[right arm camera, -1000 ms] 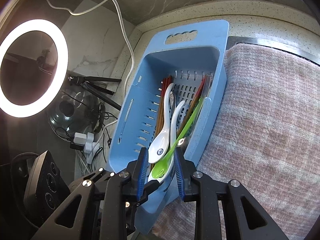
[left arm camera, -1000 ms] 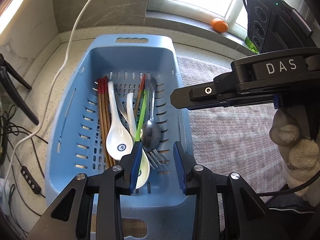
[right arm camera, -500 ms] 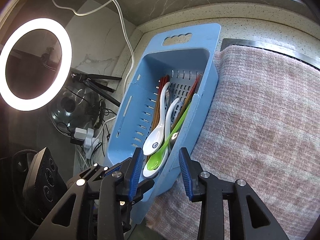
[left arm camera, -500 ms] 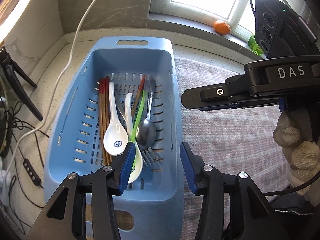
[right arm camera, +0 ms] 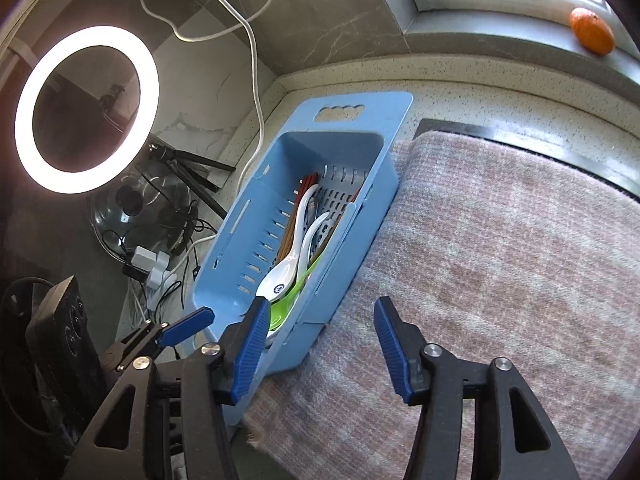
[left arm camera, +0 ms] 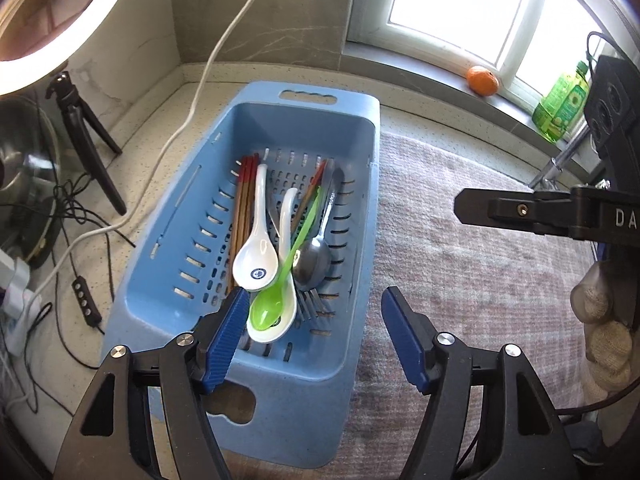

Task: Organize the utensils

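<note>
A blue slotted basket (left arm camera: 168,240) holds two white spoons (left arm camera: 256,256), a green spoon (left arm camera: 266,308), a metal spoon (left arm camera: 312,264), a fork (left arm camera: 308,304) and red-tipped chopsticks (left arm camera: 242,204). The green spoon lies loose across the nearer white spoon. My left gripper (left arm camera: 315,296) hangs above the basket's near end, its jaws opening with nothing held between them. My right gripper (right arm camera: 323,304) hovers over the basket's (right arm camera: 240,248) right wall and the cloth, jaws opening and empty. One of its black fingers (left arm camera: 520,212) reaches in from the right in the left wrist view.
A pink-grey cloth (left arm camera: 460,260) covers the counter right of the basket. Left of it stand a lit ring light (right arm camera: 86,108), a small tripod (left arm camera: 84,136), a glass pot lid (right arm camera: 140,216), plugs and a white cable (left arm camera: 200,92). An orange (left arm camera: 482,80) and green bottle (left arm camera: 562,100) sit on the sill. A gloved hand (left arm camera: 600,312) holds the right gripper.
Both grippers have spread their jaws wider and drawn up and back from the basket. The green spoon, earlier between the right jaws, now lies free in the basket.
</note>
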Demonstrator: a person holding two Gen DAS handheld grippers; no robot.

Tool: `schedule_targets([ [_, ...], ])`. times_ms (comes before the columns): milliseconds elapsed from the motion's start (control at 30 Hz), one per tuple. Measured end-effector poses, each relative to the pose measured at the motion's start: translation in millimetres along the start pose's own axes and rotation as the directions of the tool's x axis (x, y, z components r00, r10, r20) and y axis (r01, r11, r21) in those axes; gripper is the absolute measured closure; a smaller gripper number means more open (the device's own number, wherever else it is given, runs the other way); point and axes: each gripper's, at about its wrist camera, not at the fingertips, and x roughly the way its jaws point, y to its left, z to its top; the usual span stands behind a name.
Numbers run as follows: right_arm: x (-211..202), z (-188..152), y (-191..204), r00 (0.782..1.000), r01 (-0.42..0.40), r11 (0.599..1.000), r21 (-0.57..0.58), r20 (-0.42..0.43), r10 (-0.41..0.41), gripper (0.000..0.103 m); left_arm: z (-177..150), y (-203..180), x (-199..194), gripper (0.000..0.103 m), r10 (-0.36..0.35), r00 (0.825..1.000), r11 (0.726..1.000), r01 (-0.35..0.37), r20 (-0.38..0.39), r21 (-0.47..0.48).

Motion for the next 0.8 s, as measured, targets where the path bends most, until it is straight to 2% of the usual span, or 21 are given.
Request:
schedule_targets([
  [100,-17.5,-6.7,2.6,0.997,0.048,0.997,-0.065,0.057,-0.044,0.049,-0.5,-3.1,-12.7,0.034,0.033,0.999,0.999,-0.033,0.026,-0.033],
  [200,-34.3,-15.7,6.2,0.989,0.101,0.986,-0.132,0.118,-0.086,0.037,-1.6,-6.9,-23.9,0.026,0.072,0.996,0.996,-0.069,0.048,-0.061],
  [467,-72.3,-38.7,14.3,0.949,0.251,0.938,-0.241,0.255,-0.188,0.031,-7.5,-16.2,-49.3,0.022,0.121,0.988,0.988,-0.112,0.092,-0.106],
  [567,-83.6,-44.8,13.9,0.939,0.265,0.935,-0.237,0.282,-0.195,0.029,-11.7,-18.0,-56.9,0.022,0.137,0.986,0.984,-0.124,0.096,-0.127],
  [800,-96.7,-52.5,4.9,0.942,0.241,0.95,-0.201,0.284,-0.179,0.029,-19.7,-22.9,-69.2,0.022,0.156,0.982,0.98,-0.141,0.106,-0.138],
])
